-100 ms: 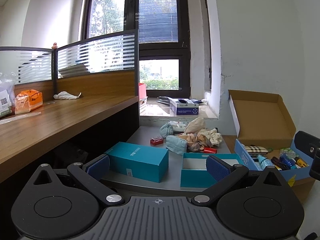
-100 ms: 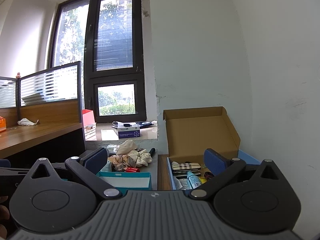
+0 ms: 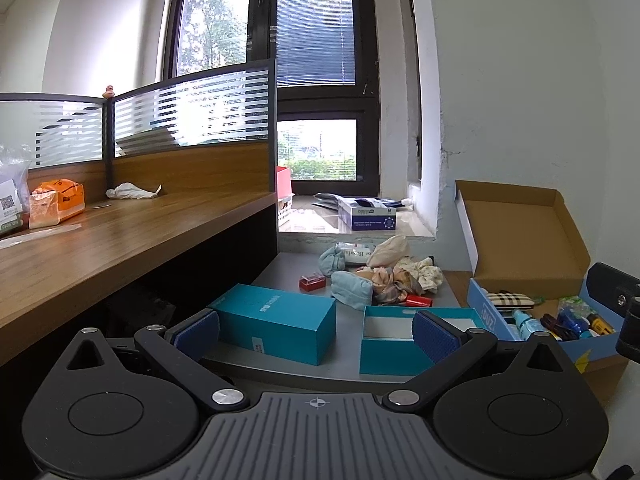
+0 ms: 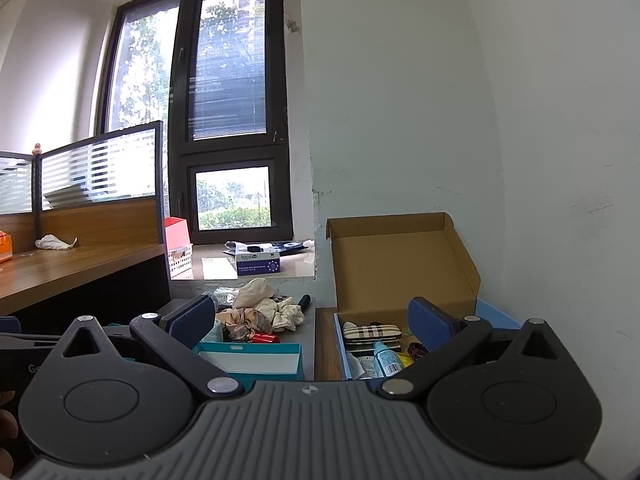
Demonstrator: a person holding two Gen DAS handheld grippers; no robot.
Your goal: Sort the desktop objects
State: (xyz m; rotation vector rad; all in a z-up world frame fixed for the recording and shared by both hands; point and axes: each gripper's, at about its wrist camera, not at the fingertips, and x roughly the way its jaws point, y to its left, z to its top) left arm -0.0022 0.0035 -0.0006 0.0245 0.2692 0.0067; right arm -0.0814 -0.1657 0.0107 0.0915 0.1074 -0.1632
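Spreading wide and empty, both grippers' fingers (image 3: 434, 336) (image 4: 428, 322) face a grey table (image 3: 288, 280) below a white-walled window sill (image 3: 320, 226).

The right gripper (image 4: 310, 316) has its jaws wide apart and holds nothing. Just past its left finger sits an open teal box (image 4: 256, 362). Ahead lies a pile of cloths (image 4: 262, 312). By its right finger, a cardboard box (image 4: 400, 264) holds small things.

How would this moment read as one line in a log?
left gripper: open, empty | right gripper: open, empty | clothes pile: unsorted | teal box: open
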